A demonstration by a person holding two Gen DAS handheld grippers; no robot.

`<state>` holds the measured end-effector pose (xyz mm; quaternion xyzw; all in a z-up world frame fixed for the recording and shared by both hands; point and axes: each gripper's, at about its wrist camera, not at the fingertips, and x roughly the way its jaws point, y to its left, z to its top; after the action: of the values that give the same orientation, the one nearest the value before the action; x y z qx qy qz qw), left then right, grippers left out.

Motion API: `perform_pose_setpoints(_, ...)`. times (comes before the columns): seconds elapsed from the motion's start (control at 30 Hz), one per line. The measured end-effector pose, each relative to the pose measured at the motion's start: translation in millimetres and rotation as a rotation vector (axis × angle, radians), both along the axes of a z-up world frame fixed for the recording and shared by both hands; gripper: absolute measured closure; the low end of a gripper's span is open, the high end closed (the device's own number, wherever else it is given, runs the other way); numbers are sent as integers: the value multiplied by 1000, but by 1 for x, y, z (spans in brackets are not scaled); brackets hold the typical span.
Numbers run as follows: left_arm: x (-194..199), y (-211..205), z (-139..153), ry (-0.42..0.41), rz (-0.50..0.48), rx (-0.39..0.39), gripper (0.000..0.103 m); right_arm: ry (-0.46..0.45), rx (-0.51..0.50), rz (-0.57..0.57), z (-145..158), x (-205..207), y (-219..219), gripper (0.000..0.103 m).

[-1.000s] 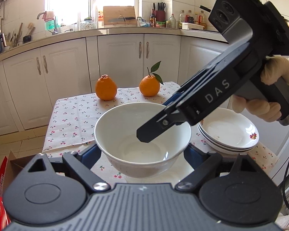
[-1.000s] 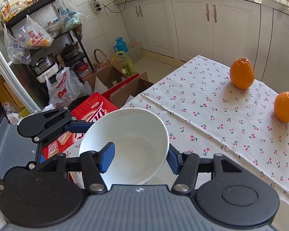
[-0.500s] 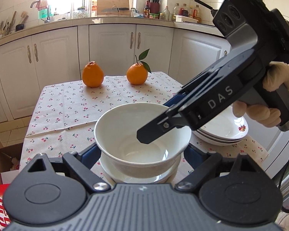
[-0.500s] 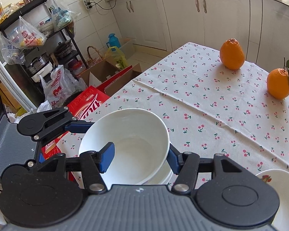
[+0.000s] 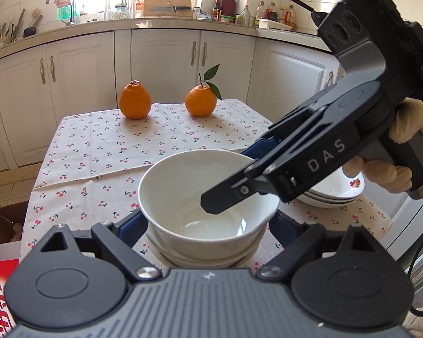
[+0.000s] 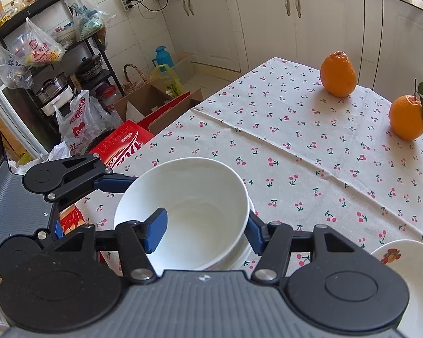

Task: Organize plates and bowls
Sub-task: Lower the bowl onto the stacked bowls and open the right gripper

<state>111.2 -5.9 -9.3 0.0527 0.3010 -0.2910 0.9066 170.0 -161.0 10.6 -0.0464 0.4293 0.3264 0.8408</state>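
While seen from both wrists: kitchen, daylight from upper-left window.
Surface: cherry-print tablecloth (image 5: 104, 152), mid-frame; two oranges (image 5: 134, 100) near far edge.
Room: white cabinets (image 5: 158, 56) across top; cluttered shelf rack (image 6: 42, 56) upper left of right view; red carton (image 6: 121, 143) beside table.
Bowl: white bowl (image 5: 206, 197), lower centre, nested on another bowl (image 5: 206, 257).
Plates: stacked plates (image 5: 335, 194), right edge.
Left gripper (image 5: 208, 225): fingers spread either side of bowl; touching or not, cannot tell.
Right gripper (image 6: 206, 228): tilted down from right, pinching bowl wall, one pad inside, one outside.
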Motion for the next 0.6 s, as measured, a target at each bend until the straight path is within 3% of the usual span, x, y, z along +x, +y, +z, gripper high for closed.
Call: perform_pose_setpoints(0.6, 4, -3, -4, 7, 6, 23, 9, -11, -3, 8, -6, 3, 4, 34)
